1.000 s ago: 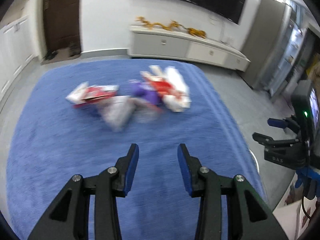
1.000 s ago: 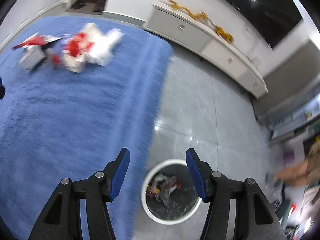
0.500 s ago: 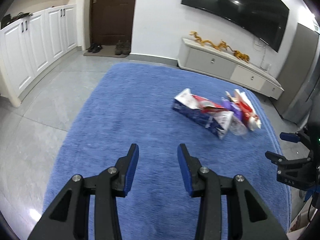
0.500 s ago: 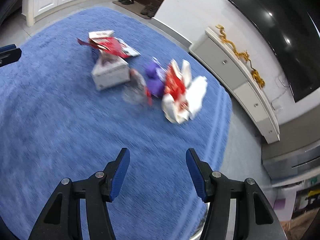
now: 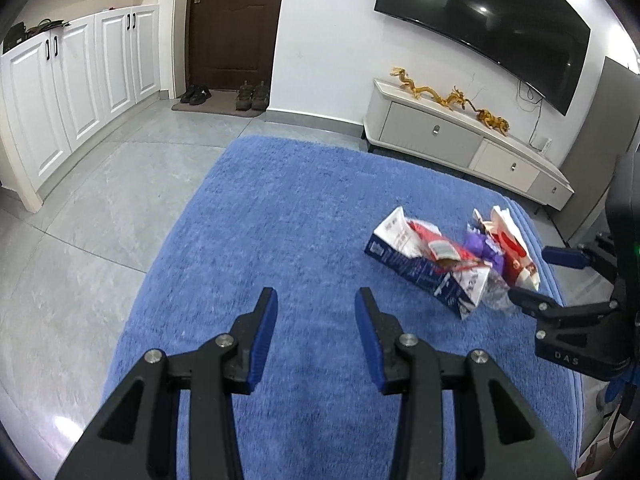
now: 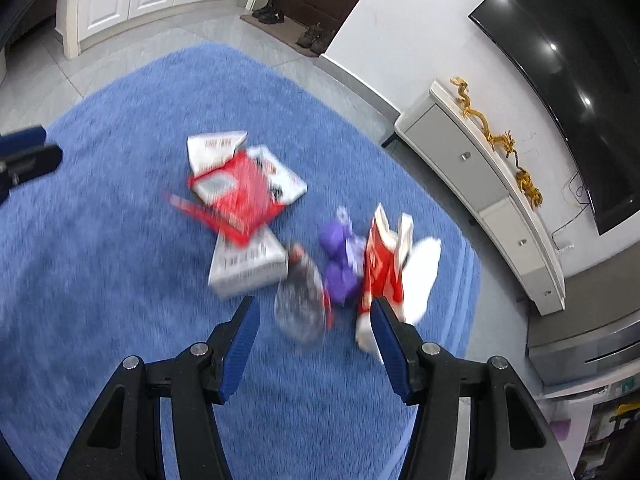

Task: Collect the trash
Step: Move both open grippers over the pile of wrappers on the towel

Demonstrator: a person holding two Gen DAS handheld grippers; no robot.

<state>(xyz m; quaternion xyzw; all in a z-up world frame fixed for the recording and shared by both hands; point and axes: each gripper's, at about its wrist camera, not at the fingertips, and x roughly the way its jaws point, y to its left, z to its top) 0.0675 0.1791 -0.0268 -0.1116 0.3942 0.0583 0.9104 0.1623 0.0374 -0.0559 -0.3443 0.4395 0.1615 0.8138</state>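
A heap of trash lies on the blue rug [image 5: 300,216]: a blue-and-white carton [image 5: 424,268], a red wrapper [image 6: 240,196], a white box [image 6: 248,264], a crushed clear bottle [image 6: 300,300], a purple wrapper [image 6: 340,268] and a red-and-white bag [image 6: 384,268]. My right gripper [image 6: 316,320] is open and empty, just above the clear bottle. It also shows in the left wrist view [image 5: 548,280] at the heap's right side. My left gripper [image 5: 316,312] is open and empty over bare rug, left of the heap; its finger tip shows in the right wrist view [image 6: 28,156].
A white TV cabinet [image 5: 460,140] with gold dragon figures stands against the far wall under a television [image 5: 480,28]. White cupboards [image 5: 72,84] and a brown door [image 5: 236,24] with shoes are at the far left. Grey tiled floor [image 5: 80,216] surrounds the rug.
My right gripper swung from over the bin to the heap and closed in on the clear bottle. My left gripper turned left, so the heap now sits at its right.
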